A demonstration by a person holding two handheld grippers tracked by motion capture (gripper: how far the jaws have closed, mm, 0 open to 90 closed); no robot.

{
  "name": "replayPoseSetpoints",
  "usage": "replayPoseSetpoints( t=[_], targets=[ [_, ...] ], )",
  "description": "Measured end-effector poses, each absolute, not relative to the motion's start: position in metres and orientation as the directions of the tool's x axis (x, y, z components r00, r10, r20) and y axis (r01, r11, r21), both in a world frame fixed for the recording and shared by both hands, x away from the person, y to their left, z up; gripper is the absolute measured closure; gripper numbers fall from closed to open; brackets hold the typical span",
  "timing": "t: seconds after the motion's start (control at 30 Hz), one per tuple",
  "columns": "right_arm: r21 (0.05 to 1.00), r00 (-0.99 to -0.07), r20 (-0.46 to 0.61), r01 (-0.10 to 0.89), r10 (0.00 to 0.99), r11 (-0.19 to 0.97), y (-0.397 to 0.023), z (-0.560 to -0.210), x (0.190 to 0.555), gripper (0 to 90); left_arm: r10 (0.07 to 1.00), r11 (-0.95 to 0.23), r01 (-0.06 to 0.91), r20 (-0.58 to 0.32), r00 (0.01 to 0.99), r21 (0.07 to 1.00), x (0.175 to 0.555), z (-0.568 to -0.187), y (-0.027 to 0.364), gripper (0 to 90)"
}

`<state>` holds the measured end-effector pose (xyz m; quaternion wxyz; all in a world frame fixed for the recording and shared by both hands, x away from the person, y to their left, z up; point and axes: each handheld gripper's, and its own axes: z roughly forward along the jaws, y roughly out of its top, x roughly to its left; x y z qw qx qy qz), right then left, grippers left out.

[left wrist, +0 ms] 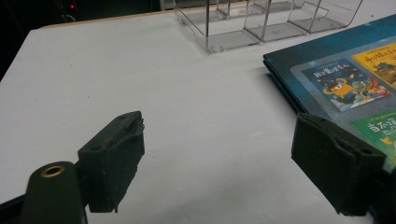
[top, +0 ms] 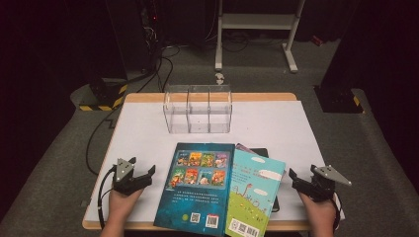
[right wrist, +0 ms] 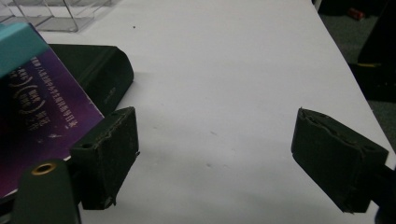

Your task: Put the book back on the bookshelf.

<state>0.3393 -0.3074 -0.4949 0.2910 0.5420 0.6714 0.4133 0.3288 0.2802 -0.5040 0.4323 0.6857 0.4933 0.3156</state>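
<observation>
Here, the left tongs (top: 141, 170) rest at eight o'clock on the white bench (top: 276, 123), jaws spread wide, released, nothing between them. The right tongs (top: 300, 178) sit at four o'clock, equally wide, holding nothing. Between them, at six o'clock, lies a dark blue picture book with small cover panels (top: 197, 185), overlapping a light green and teal book (top: 254, 195) just to its right. A black notebook (right wrist: 100, 72) lies underneath. At twelve o'clock stands a clear acrylic three-compartment organiser (top: 197, 108).
</observation>
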Motion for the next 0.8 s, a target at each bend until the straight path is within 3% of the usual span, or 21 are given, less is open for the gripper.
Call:
replayPoseSetpoints(
  t=[0.57,0.67,0.8],
  targets=[
    [0.900,-0.271,0.024,0.425,0.962,0.098,-0.307,-0.484,0.330,16.6,0.944,-0.095,0.415,-0.050,0.326,0.905,0.321,-0.488,0.281,17.0],
    [0.900,-0.281,0.021,0.424,0.960,0.104,-0.306,-0.478,0.330,17.4,0.920,-0.038,0.440,-0.140,0.365,0.897,0.322,-0.481,0.278,17.0],
    [0.908,-0.287,0.026,0.407,0.958,0.098,-0.303,-0.466,0.331,17.5,0.886,-0.101,0.491,-0.146,0.440,0.865,0.323,-0.483,0.261,16.9]
  ],
)
